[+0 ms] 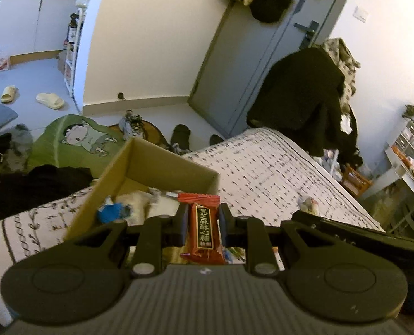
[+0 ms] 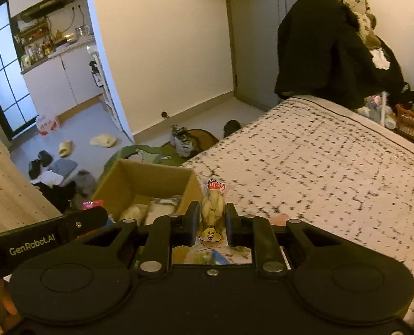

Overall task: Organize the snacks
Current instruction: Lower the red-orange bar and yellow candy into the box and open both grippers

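My left gripper point(image 1: 201, 217) is shut on a red candy packet point(image 1: 204, 229) with black and gold lettering, held upright above the near rim of an open cardboard box point(image 1: 162, 164). Inside the box lie pale wrapped snacks and a blue packet point(image 1: 113, 212). In the right wrist view my right gripper point(image 2: 213, 217) is shut on a clear snack packet point(image 2: 213, 209) with a yellow cartoon face and a red top label. It hangs just right of the same cardboard box point(image 2: 151, 176). The left gripper's body point(image 2: 47, 237) crosses the lower left there.
The box stands on a bed with a white patterned cover point(image 1: 276, 173). A small wrapped snack point(image 1: 308, 203) lies on the cover to the right. Dark coats point(image 1: 304, 97) hang at the bed's far end. Clothes, slippers point(image 1: 50, 100) and a green cushion point(image 1: 75, 142) litter the floor.
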The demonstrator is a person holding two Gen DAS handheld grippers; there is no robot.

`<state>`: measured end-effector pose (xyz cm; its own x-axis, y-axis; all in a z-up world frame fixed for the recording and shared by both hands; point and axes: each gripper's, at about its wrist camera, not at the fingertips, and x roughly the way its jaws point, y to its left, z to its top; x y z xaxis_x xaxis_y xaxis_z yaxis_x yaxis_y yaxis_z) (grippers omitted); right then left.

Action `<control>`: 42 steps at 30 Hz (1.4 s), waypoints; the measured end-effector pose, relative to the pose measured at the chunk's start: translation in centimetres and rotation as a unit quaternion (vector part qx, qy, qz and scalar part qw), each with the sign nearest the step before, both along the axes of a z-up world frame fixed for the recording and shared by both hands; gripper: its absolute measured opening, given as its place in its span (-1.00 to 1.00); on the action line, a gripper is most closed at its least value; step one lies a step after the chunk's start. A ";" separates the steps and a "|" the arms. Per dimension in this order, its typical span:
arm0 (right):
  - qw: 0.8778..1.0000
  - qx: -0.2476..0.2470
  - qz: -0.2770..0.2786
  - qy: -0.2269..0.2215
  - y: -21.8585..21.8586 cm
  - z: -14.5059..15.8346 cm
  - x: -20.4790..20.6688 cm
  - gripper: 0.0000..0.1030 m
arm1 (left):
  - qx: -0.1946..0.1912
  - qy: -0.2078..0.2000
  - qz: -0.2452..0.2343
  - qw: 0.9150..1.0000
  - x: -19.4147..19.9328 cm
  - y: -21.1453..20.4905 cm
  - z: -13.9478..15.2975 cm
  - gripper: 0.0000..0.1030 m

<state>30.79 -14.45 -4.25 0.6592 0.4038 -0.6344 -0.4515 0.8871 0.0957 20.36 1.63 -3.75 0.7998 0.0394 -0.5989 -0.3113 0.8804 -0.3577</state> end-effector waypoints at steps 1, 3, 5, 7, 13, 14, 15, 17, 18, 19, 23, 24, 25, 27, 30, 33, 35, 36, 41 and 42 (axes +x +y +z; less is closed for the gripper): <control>1.000 0.005 0.003 0.001 0.5 -0.1 -0.1 -0.63 | -0.001 0.000 0.003 1.000 -0.1 0.3 0.0 -0.60; 1.000 0.016 0.011 0.008 1.2 -0.2 0.0 -0.63 | -0.001 0.002 0.008 1.000 -0.2 1.0 -0.1 -0.60; 0.999 0.023 0.019 0.015 2.1 -0.5 0.0 -0.63 | -0.002 0.003 0.013 1.000 -0.3 1.6 -0.1 -0.60; 0.999 0.029 0.028 0.021 3.0 -0.8 0.1 -0.63 | -0.003 0.003 0.018 1.000 -0.5 2.4 -0.2 -0.60; 0.997 0.056 0.031 0.045 4.4 -1.9 1.0 -0.62 | -0.009 0.007 0.037 0.999 -0.7 4.8 -0.8 -0.60; 0.996 0.064 0.029 0.054 4.5 -2.3 1.2 -0.62 | -0.011 0.009 0.042 0.999 -0.6 5.3 -1.0 -0.60; 0.995 0.069 0.031 0.061 4.7 -2.5 1.4 -0.62 | -0.012 0.011 0.045 0.999 -0.5 5.6 -1.1 -0.60; 0.993 0.082 0.033 0.074 4.8 -3.0 1.8 -0.61 | -0.015 0.014 0.049 0.999 -0.4 6.2 -1.3 -0.60; 0.992 0.091 0.033 0.081 4.8 -3.2 1.9 -0.54 | -0.015 0.015 0.050 0.999 -0.4 6.4 -1.5 -0.60; 0.990 0.101 0.030 0.090 4.7 -3.3 2.1 -0.49 | -0.015 0.016 0.051 0.998 -0.3 6.6 -1.6 -0.60; 0.990 0.106 0.016 0.088 3.7 -3.1 2.0 -0.06 | -0.017 0.020 0.054 0.998 -0.1 7.0 -2.0 -0.60; 0.990 0.106 0.014 0.089 3.4 -3.0 2.0 -0.05 | -0.017 0.021 0.054 0.998 0.0 7.0 -2.1 -0.60; 0.990 0.110 0.010 0.092 3.0 -2.9 2.0 -0.05 | -0.017 0.021 0.053 0.998 0.1 7.1 -2.1 -0.60; 0.989 0.110 -0.006 0.097 2.5 -2.7 2.4 -0.05 | -0.017 0.022 0.049 0.998 0.3 7.0 -2.1 -0.60; 0.990 0.104 -0.023 0.098 1.5 -2.3 2.7 -0.05 | -0.019 0.022 0.044 0.999 0.8 6.7 -2.1 -0.60; 0.990 0.101 -0.029 0.093 0.1 -1.4 3.0 -0.06 | -0.019 0.023 0.039 0.999 1.3 6.2 -2.2 -0.59; 0.991 0.095 -0.037 0.089 -1.1 -0.8 3.2 -0.06 | -0.019 0.023 0.032 0.999 1.7 5.7 -2.1 -0.59; 0.991 0.093 -0.040 0.089 -1.7 -0.6 3.4 -0.06 | -0.019 0.021 0.030 0.999 1.8 5.5 -2.0 -0.58; 0.993 0.068 -0.049 0.083 -4.7 0.4 4.2 0.10 | -0.020 0.020 0.034 0.999 2.6 4.9 -1.8 -0.53; 0.993 0.062 -0.054 0.080 -5.2 0.4 4.4 0.10 | -0.023 0.021 0.035 0.999 2.7 4.8 -1.8 -0.52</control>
